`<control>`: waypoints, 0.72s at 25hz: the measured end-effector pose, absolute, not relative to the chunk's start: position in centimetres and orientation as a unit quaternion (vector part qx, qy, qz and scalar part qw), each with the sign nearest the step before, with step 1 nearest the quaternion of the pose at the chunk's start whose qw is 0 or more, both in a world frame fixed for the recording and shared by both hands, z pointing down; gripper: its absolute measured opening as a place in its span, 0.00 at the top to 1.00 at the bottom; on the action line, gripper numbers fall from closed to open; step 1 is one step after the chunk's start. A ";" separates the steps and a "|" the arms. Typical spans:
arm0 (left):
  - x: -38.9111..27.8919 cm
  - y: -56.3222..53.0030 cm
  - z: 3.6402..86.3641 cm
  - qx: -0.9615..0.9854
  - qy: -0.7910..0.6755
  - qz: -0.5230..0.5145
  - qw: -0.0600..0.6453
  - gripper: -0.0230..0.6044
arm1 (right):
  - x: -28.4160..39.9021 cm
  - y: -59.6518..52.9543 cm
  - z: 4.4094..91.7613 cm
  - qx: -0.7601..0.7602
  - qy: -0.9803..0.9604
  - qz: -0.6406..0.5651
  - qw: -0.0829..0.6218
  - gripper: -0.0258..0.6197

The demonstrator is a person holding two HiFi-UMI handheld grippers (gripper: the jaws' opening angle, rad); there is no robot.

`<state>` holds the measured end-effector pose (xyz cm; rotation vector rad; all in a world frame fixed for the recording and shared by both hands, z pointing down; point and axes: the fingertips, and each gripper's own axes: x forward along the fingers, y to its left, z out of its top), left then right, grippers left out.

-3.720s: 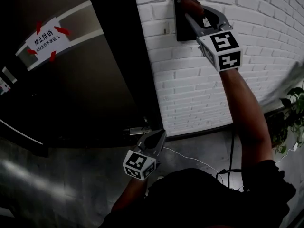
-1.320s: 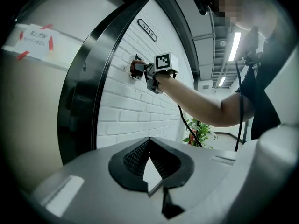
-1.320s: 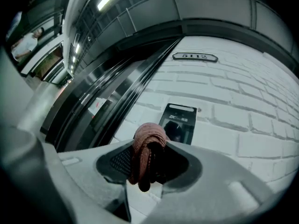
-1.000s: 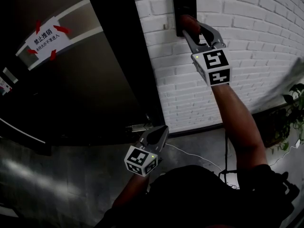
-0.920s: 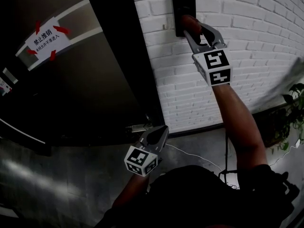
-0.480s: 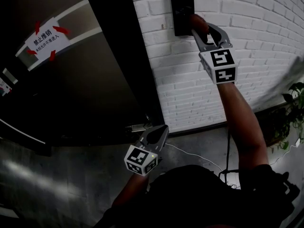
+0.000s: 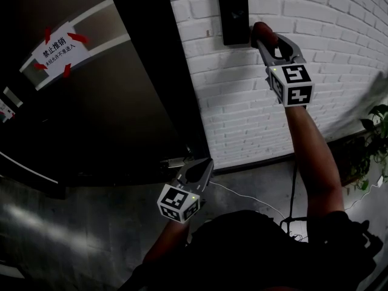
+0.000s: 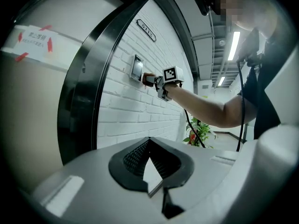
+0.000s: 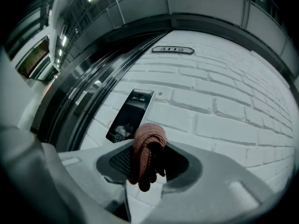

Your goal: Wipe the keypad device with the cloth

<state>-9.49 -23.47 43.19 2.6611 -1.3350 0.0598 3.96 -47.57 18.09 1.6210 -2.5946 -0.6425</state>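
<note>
Cloth (image 9: pixel 147 146) — a reddish-brown wad — is clamped between the jaws of the right gripper (image 9: pixel 146 164), which is raised to the white brick wall (image 7: pixel 339 71). The wad sits just beside the lower right edge of the keypad device (image 7: pixel 234 17), which is mounted upright on the wall near the dark door (image 7: pixel 115 108); contact between cloth and device cannot be confirmed. Left gripper (image 7: pixel 205 163) hangs low by the door, well apart from the device — jaws closed together, nothing between them.
</note>
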 end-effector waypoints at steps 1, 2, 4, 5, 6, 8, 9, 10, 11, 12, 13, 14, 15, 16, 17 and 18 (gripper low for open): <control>-9.5 -23.5 43.2 0.891 -0.446 0.020 0.082 0.94 | 3.9 -47.2 18.2 0.517 -0.831 -0.206 0.009 0.75; -9.6 -23.4 43.1 0.892 -0.445 0.019 0.082 0.94 | 3.8 -46.9 18.3 0.515 -0.832 -0.207 0.009 0.74; -9.7 -23.4 43.1 0.893 -0.441 0.018 0.083 0.94 | 3.6 -46.1 18.6 0.511 -0.834 -0.208 0.011 0.74; -9.7 -23.3 43.1 0.894 -0.440 0.018 0.082 0.94 | 3.5 -45.6 18.7 0.509 -0.835 -0.209 0.011 0.74; -9.9 -23.3 43.1 0.895 -0.439 0.018 0.081 0.94 | 3.5 -45.0 18.9 0.507 -0.836 -0.208 0.011 0.75; -10.4 -23.2 43.1 0.895 -0.440 0.018 0.075 0.94 | 3.4 -43.7 19.5 0.502 -0.840 -0.205 0.010 0.74; -10.8 -23.2 43.1 0.894 -0.441 0.017 0.071 0.94 | 3.3 -42.8 19.8 0.499 -0.843 -0.203 0.009 0.74; -11.2 -23.1 43.1 0.895 -0.441 0.017 0.068 0.94 | 3.3 -41.8 20.2 0.496 -0.845 -0.201 0.008 0.74; -11.5 -23.0 43.0 0.895 -0.440 0.018 0.066 0.94 | 3.2 -40.8 20.7 0.493 -0.847 -0.198 0.008 0.74; -11.8 -22.9 43.0 0.897 -0.437 0.018 0.065 0.94 | 3.2 -39.6 21.4 0.491 -0.849 -0.195 0.009 0.74; -12.1 -22.6 43.0 0.899 -0.433 0.019 0.065 0.94 | 3.2 -38.5 22.2 0.488 -0.852 -0.190 0.009 0.74; -12.4 -22.4 43.0 0.901 -0.429 0.019 0.066 0.94 | 3.1 -37.2 23.1 0.484 -0.856 -0.181 0.008 0.74; -12.6 -22.1 43.0 0.903 -0.423 0.019 0.068 0.94 | 3.0 -36.0 24.1 0.477 -0.862 -0.171 0.005 0.74; -12.7 -21.8 43.0 0.906 -0.418 0.019 0.069 0.94 | 2.7 -34.6 25.0 0.469 -0.868 -0.161 -0.001 0.74; -12.8 -21.6 43.2 0.908 -0.411 0.020 0.071 0.94 | 2.4 -33.1 26.1 0.462 -0.874 -0.151 -0.006 0.74; -12.8 -21.3 43.4 0.912 -0.404 0.021 0.072 0.94 | 2.1 -31.7 27.3 0.456 -0.879 -0.140 -0.007 0.74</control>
